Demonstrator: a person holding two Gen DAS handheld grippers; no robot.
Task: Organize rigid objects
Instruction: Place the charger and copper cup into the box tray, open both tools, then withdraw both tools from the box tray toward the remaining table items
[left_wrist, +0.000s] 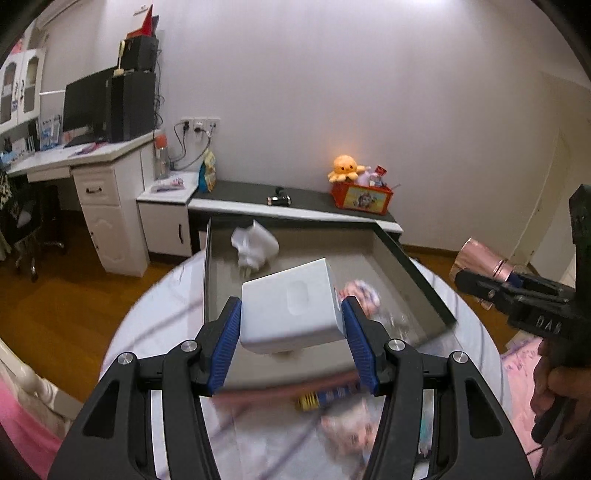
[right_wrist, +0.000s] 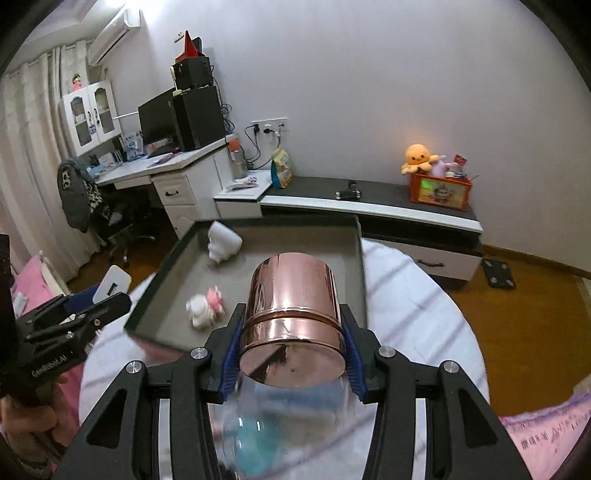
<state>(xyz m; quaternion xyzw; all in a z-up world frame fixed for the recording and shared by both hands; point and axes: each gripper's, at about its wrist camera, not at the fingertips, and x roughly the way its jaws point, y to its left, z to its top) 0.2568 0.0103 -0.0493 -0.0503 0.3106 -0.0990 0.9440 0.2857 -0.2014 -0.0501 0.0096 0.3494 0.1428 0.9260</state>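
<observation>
My left gripper (left_wrist: 291, 314) is shut on a white box (left_wrist: 291, 306), held in the air over the near end of a grey tray (left_wrist: 413, 269). My right gripper (right_wrist: 291, 332) is shut on a shiny rose-gold tin (right_wrist: 291, 306), lifted above the table beside the same grey tray (right_wrist: 360, 258). In the left wrist view the right gripper (left_wrist: 476, 288) shows at the right edge with the tin (left_wrist: 480, 260). The left gripper (right_wrist: 92, 314) with the white box (right_wrist: 110, 284) shows at the left of the right wrist view. Inside the tray lie a white shell-like object (right_wrist: 221, 243) and a small white-pink plush (right_wrist: 207, 304).
The tray rests on a round table with a pale patterned cloth (right_wrist: 417, 306). A yellow-blue item (left_wrist: 325, 397) lies under the left gripper, and a clear-blue object (right_wrist: 258, 424) under the right one. Behind stand a low dark-topped cabinet (right_wrist: 369, 201) with a toy box (right_wrist: 439, 192) and a desk (right_wrist: 162, 170).
</observation>
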